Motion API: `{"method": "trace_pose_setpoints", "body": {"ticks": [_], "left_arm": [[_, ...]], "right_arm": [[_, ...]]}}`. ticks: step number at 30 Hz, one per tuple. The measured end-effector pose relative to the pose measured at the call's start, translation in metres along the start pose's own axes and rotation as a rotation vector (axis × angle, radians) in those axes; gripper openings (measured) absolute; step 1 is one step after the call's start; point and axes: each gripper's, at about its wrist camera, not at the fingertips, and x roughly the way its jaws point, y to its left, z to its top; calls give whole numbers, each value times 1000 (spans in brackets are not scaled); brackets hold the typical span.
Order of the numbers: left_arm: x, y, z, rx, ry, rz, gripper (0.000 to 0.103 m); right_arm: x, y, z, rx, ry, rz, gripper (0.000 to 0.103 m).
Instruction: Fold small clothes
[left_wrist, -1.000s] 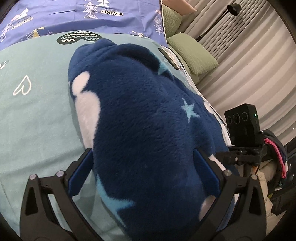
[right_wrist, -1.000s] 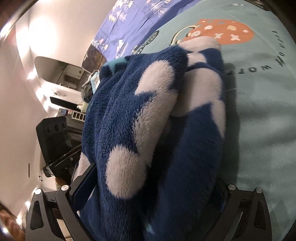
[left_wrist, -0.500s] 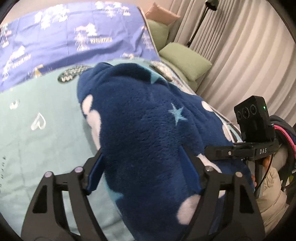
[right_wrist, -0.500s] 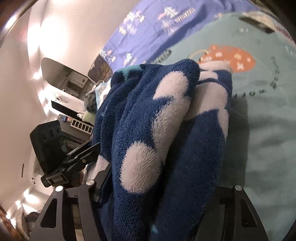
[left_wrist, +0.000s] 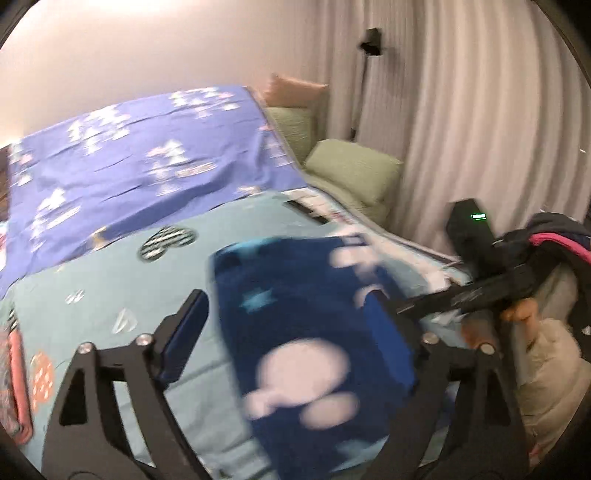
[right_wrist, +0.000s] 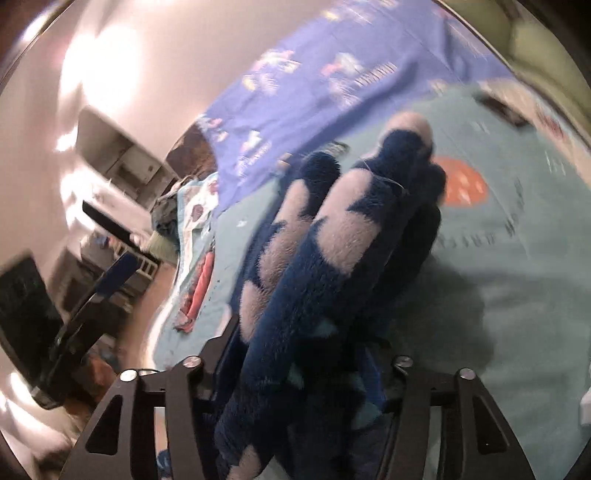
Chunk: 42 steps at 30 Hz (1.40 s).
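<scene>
A dark blue fleece garment (left_wrist: 295, 369) with white blobs and pale blue stars is lifted over the teal bed cover (left_wrist: 110, 295). My left gripper (left_wrist: 286, 332) straddles one end and its jaws are opening. Its left pad (left_wrist: 184, 325) stands apart from the fleece, and its right pad (left_wrist: 388, 339) lies against the fleece's edge. In the right wrist view the fleece (right_wrist: 351, 229) rises in thick bunched folds from my right gripper (right_wrist: 299, 362). Those jaws are opening slightly, but the fleece still fills them and the pads press on it.
A purple-blue printed sheet (left_wrist: 129, 166) covers the far bed, with green cushions (left_wrist: 351, 170) and a curtain (left_wrist: 461, 110) beyond its right edge. A hand (left_wrist: 517, 314) holds the right gripper beside a clothes pile (left_wrist: 554, 236). A pink item (right_wrist: 199, 291) lies at the bed's left edge.
Both grippers rose and tilted up, lifting the fleece off the bed. Both closed in on it; the left jaws have since widened, leaving the left pad clear of the fleece.
</scene>
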Motion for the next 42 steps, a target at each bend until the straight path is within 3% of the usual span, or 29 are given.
{"method": "trace_pose_setpoints", "body": {"ticks": [2,4,6,8,11,14,16,18,21,27,30,32,35,42], "left_arm": [[19,22,-9,-67,67,26,88],[46,45,-25,-153,167,34,88],[64,52,-44,-188,242,0,88],[86,54,-57,-239,313,-87,88],[97,56,-63,-314,307,-187,90],[100,54,-62,-333,299,-269,101],[109,50,-59,-324,326,-320,102],[125,43,-59,-297,366,-351,102],[149,35,-59,-267,400,-357,103],[179,41,-68,-364,446,-463,103],[191,39,-72,-384,455,-490,103],[192,34,-70,-380,428,-487,103],[173,20,-61,-332,358,-456,91],[110,-11,-6,-178,149,-377,87]], "right_arm": [[-4,-20,-5,46,-5,3,84],[-4,-32,-8,74,3,-6,86],[-2,-45,-12,105,29,5,87],[-1,-56,-14,122,49,27,89],[0,-76,-16,134,94,60,90],[7,-88,-19,157,120,89,91],[11,-95,-22,179,132,137,92],[18,-99,-21,184,142,144,103],[34,-104,-19,184,189,173,103],[58,-90,-8,129,200,149,103],[53,-81,-14,108,178,111,99],[52,-74,-15,99,157,119,87],[42,-70,-15,104,105,143,72],[-9,-26,-2,16,-42,220,68]]}}
